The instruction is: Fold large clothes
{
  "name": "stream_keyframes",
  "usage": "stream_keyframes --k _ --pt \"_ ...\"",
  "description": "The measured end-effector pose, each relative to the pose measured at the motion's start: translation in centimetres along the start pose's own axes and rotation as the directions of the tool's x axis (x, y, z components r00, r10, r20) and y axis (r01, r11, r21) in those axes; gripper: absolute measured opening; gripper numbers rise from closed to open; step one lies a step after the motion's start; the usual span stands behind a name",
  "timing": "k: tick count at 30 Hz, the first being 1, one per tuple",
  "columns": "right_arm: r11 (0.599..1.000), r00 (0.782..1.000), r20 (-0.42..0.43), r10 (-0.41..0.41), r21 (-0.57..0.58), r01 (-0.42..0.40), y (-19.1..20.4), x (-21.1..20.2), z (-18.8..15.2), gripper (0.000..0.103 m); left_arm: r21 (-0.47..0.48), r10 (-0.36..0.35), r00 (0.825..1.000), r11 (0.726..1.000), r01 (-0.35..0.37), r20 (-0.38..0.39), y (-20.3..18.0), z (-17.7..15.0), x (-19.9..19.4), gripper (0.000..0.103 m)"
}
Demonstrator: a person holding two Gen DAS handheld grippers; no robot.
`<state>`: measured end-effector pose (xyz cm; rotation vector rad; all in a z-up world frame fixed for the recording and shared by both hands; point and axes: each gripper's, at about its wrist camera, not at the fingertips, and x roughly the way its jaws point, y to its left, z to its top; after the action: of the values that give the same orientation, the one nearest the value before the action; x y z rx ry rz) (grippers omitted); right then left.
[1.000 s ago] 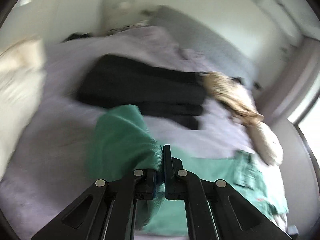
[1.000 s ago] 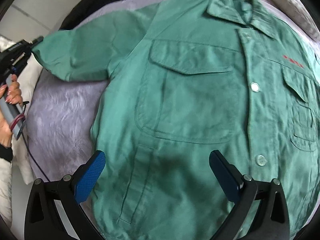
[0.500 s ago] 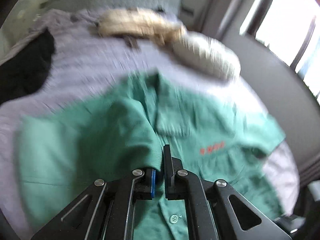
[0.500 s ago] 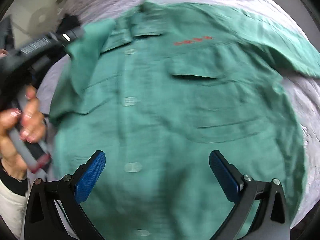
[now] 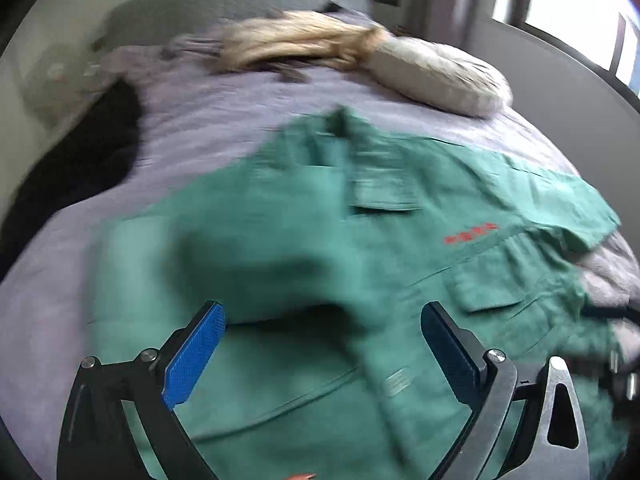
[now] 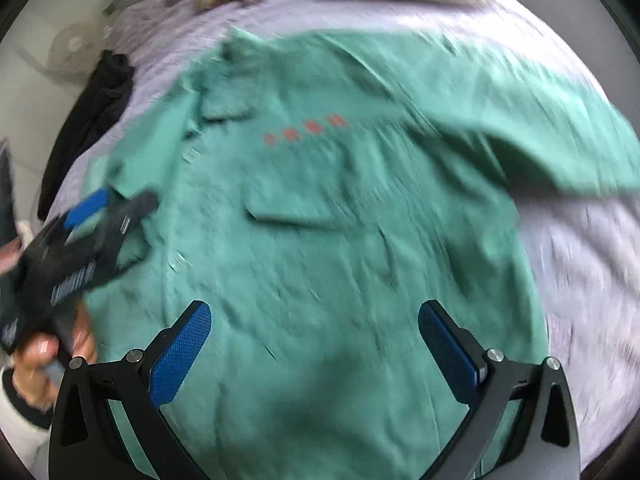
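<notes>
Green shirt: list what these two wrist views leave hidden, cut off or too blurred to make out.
- Red lettering on the green shirt: motion blur in both views, unreadable.
- Shirt hem: cut off at the bottom edge in both views, behind the left tool and right tool.
- Right sleeve end: runs off the right wrist view's edge.
- Folded-in sleeve: smeared in the left wrist view; its cuff cannot be found.
- Black garment: blurred, type unclear.

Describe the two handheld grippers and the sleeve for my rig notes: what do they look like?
Both the left gripper and right gripper have black angular frames with silver pivot screws and blue textured pads lining the jaws. The person's left hand wears a white sleeve with a dark cuff.
</notes>
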<state>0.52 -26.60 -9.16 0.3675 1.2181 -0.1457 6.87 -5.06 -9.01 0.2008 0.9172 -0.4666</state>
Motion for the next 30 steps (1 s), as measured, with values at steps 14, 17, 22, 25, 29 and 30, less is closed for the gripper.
stream_keyframes --k 14,17,22,25,29,30 --pt "0.544 0.862 0.402 -0.308 -0.669 0.506 21.4 11.6 4.8 0.082 -0.052 0.457 0.878 0.882 -0.468 -0.145 11.0 -6.7 1.7 0.099" --pt "0.606 0.884 0.362 -0.295 -0.644 0.466 20.8 11.5 6.7 0.003 -0.163 0.484 0.861 0.847 -0.506 -0.155 13.1 -6.3 1.9 0.099" --pt "0.983 0.961 0.241 0.137 -0.154 -0.102 10.1 5.0 11.0 0.017 -0.251 0.433 0.882 0.847 -0.468 -0.185 15.7 -7.1 1.7 0.099" --pt "0.919 0.924 0.235 0.302 0.186 -0.348 3.5 5.8 10.3 0.05 -0.211 0.465 0.867 0.843 -0.495 -0.179 15.5 -6.7 2.2 0.099" --pt "0.699 0.865 0.289 0.411 0.508 -0.502 -2.9 8.0 7.2 0.05 -0.248 0.433 0.88 0.846 -0.472 -0.195 16.6 -6.7 2.2 0.101" --pt "0.626 0.848 0.313 0.429 0.573 -0.528 -4.3 8.5 6.3 0.05 -0.246 0.424 0.885 0.852 -0.462 -0.194 16.9 -6.8 1.9 0.101"
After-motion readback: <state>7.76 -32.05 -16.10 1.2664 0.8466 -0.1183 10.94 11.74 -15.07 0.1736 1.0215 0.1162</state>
